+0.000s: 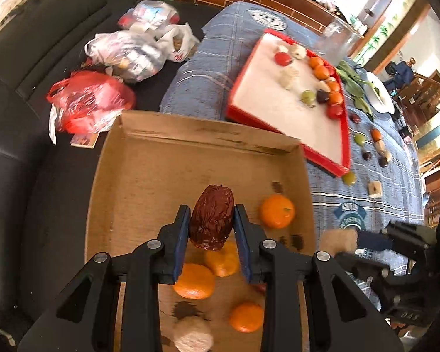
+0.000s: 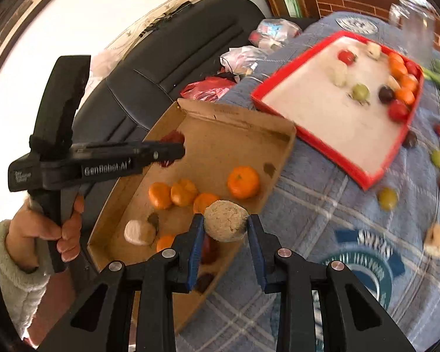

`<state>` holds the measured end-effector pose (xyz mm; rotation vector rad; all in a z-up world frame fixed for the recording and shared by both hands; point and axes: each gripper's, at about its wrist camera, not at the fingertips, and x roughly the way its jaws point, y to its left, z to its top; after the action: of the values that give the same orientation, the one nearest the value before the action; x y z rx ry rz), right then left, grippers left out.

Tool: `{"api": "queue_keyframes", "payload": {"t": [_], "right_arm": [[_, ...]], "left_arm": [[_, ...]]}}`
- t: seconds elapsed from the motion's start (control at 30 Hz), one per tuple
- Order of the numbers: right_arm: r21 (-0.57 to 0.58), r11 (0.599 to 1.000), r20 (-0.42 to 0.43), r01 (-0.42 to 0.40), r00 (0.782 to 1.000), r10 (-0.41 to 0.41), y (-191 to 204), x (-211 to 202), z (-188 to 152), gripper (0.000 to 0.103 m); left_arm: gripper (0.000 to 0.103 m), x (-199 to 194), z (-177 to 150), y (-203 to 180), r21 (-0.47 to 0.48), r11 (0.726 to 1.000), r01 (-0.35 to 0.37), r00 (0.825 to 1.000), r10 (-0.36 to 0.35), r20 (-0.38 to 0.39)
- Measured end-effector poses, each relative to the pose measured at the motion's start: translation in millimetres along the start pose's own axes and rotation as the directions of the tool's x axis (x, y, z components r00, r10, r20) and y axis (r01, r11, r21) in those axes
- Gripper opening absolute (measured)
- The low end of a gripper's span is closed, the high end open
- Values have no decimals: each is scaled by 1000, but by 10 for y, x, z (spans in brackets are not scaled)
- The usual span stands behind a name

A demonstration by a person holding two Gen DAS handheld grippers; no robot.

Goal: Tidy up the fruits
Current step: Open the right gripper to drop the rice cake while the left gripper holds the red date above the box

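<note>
Here, the left claw (image 1: 211, 226) is clenched on a wrinkled brown date (image 1: 211, 217) above the cardboard box (image 1: 149, 158), which holds several oranges (image 1: 277, 210). The right claw (image 2: 225, 236) grips a rough tan ball (image 2: 226, 221) at the box's near edge. Beyond lies a red tray (image 2: 331, 108) of mixed fruit on a blue blanket (image 2: 314, 205).

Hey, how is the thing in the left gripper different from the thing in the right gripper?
The left gripper holds a dark red-brown date; the right gripper holds a pale tan ball. The date is long and stands lengthwise between the pads, while the ball is round. The date's skin is wrinkled and shiny; the ball's surface looks grainy and matte. Both are pinched between blue pads above the cardboard box.
</note>
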<state>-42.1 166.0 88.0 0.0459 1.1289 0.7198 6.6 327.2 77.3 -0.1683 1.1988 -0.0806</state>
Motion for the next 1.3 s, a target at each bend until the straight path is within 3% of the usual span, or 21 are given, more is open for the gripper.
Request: {"api": "queue_keyframes", "payload": {"t": [0.17, 0.37, 0.73, 1.03, 1.2, 1.3], "right_arm": [[58, 998, 20, 32, 999, -33, -85, 257, 369, 30], [58, 993, -13, 106, 994, -105, -152, 609, 637, 30], [62, 988, -56, 143, 989, -140, -213, 853, 605, 31], [59, 986, -37, 153, 988, -151, -167, 845, 609, 34], [51, 986, -14, 157, 988, -157, -109, 720, 585, 41], [56, 987, 10, 151, 988, -152, -90, 610, 557, 45]], "left_arm": [[27, 139, 57, 121, -25, 1000, -2, 1000, 2, -12], [27, 325, 97, 152, -18, 1000, -12, 999, 11, -43], [28, 389, 99, 99, 34, 999, -30, 998, 32, -47], [28, 403, 102, 61, 44, 998, -40, 998, 43, -50], [28, 399, 86, 37, 38, 999, -34, 998, 36, -53], [40, 371, 74, 12, 41, 999, -34, 998, 36, -48]]}}
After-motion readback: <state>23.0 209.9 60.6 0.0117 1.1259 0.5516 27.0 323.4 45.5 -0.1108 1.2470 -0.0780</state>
